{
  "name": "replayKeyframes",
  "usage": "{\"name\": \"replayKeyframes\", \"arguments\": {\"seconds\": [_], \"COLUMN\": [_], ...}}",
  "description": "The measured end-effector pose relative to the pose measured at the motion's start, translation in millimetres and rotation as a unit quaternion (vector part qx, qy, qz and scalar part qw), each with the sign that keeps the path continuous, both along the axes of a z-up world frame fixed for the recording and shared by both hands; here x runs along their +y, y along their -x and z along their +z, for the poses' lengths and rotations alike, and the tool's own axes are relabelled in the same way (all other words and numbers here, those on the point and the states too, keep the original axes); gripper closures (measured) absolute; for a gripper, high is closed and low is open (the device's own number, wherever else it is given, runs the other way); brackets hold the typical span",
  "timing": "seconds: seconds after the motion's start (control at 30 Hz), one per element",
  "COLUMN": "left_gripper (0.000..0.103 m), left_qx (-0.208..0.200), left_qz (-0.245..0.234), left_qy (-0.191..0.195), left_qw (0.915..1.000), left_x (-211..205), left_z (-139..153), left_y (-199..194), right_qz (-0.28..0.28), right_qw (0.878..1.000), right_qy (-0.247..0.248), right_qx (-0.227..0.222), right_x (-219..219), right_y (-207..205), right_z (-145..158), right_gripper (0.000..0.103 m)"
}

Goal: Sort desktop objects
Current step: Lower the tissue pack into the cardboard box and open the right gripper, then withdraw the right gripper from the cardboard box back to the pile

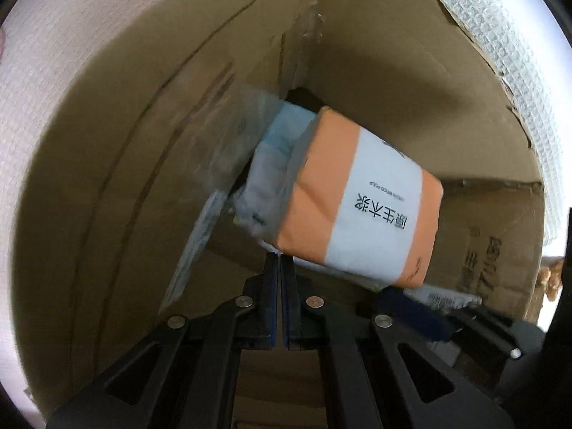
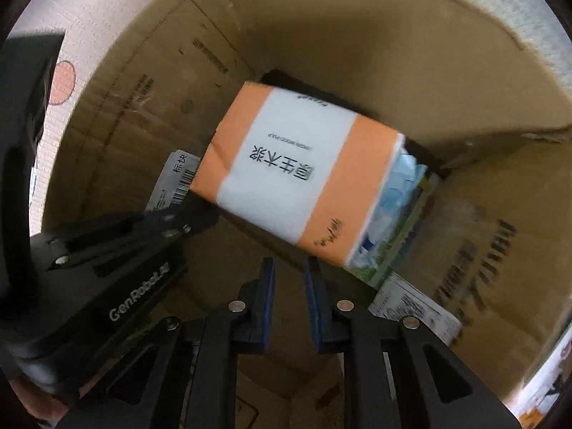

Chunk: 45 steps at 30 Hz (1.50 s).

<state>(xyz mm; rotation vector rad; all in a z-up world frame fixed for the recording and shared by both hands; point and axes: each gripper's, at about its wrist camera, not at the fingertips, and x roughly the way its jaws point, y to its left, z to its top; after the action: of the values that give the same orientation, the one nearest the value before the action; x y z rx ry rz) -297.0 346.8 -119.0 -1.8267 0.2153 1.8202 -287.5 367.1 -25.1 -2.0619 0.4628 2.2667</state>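
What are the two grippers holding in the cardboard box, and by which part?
Right gripper: nothing between its narrow jaws. Left gripper is shut beside the orange-and-white tissue pack; whether it pinches the wrapper's corner cannot be told.

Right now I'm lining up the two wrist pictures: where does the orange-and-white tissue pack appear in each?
Left wrist view: the tissue pack sits right of centre, tilted, just above the left tongs.
Right wrist view: the tissue pack sits at centre, above the right tongs.
Shared landmark: the cardboard box walls surrounding it, and the black characters on its white band.
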Motion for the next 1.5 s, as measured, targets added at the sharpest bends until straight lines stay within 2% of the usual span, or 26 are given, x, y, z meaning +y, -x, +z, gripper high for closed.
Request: {"name": "replayKeyframes", "arguments": {"seconds": [0.1,0.33,0.37,0.4,0.43,0.5,0.57,0.7,0.9,0.93,1.0,1.03,1.13,1.23,1.37,1.5], "left_gripper": [0.102,0.098,0.088,0.072,0.065,0.052,0.048,0.047,0.046,0.046,0.042,0.042,0.042,0.041,0.041,0.04], "left_qx": [-0.007,-0.005,0.001,0.013,0.024,0.03,0.039,0.052,0.07,0.076,0.087,0.091,0.117,0.157,0.211,0.235], "left_qz": [0.005,-0.001,-0.002,-0.002,-0.002,-0.008,-0.007,0.006,0.023,0.029,0.042,0.048,0.068,0.087,0.102,0.106], "left_qy": [-0.012,0.004,0.008,0.011,0.013,0.002,-0.005,-0.021,-0.052,-0.058,-0.073,-0.079,-0.093,-0.095,-0.097,-0.085], "left_qw": [0.9999,1.0,1.0,0.9998,0.9996,0.9995,0.9992,0.9984,0.9959,0.995,0.9927,0.9915,0.9864,0.9792,0.9674,0.9624], "left_x": [5.3,4.6,3.1,1.0,-0.9,-5.0,-10.6,-30.3,-53.0,-61.5,-71.2,-76.1,-100.2,-121.6,-160.5,-190.9], "left_z": [-4.2,-6.3,-3.2,1.8,6.9,18.4,29.2,50.6,81.1,88.7,105.0,101.7,113.1,135.1,153.2,154.9], "left_y": [4.5,5.3,4.1,2.1,0.0,-6.4,-11.6,-22.6,-48.5,-51.5,-68.6,-73.4,-88.7,-101.4,-125.7,-137.7], "right_qz": [-0.013,-0.032,-0.034,-0.036,-0.036,-0.033,-0.031,-0.026,-0.017,-0.014,-0.008,-0.006,0.008,0.028,0.073,0.121], "right_qw": [1.0,0.999,0.999,0.999,0.999,0.998,0.997,0.996,0.992,0.991,0.989,0.988,0.984,0.978,0.973,0.965], "right_qy": [-0.001,-0.031,-0.03,-0.031,-0.033,-0.046,-0.056,-0.066,-0.086,-0.089,-0.094,-0.094,-0.096,-0.097,-0.064,-0.063], "right_qx": [-0.001,0.006,0.006,0.009,0.011,0.021,0.031,0.059,0.091,0.097,0.115,0.122,0.153,0.183,0.208,0.224], "right_x": [5.4,18.3,18.7,18.4,17.5,13.0,8.2,-3.9,-20.6,-23.7,-27.0,-27.7,-44.2,-68.8,-97.2,-132.6], "right_y": [7.3,9.1,7.6,5.5,3.8,-0.5,-5.2,-21.7,-55.4,-44.9,-55.7,-63.4,-77.5,-108.3,-125.9,-137.7], "right_z": [-8.1,-8.8,-6.7,-3.2,0.1,10.3,20.2,46.7,79.2,82.9,94.9,96.9,109.2,124.4,134.0,130.7], "right_gripper": [0.088,0.088,0.087,0.084,0.082,0.063,0.05,0.043,0.041,0.041,0.04,0.039,0.038,0.036,0.036,0.035]}}
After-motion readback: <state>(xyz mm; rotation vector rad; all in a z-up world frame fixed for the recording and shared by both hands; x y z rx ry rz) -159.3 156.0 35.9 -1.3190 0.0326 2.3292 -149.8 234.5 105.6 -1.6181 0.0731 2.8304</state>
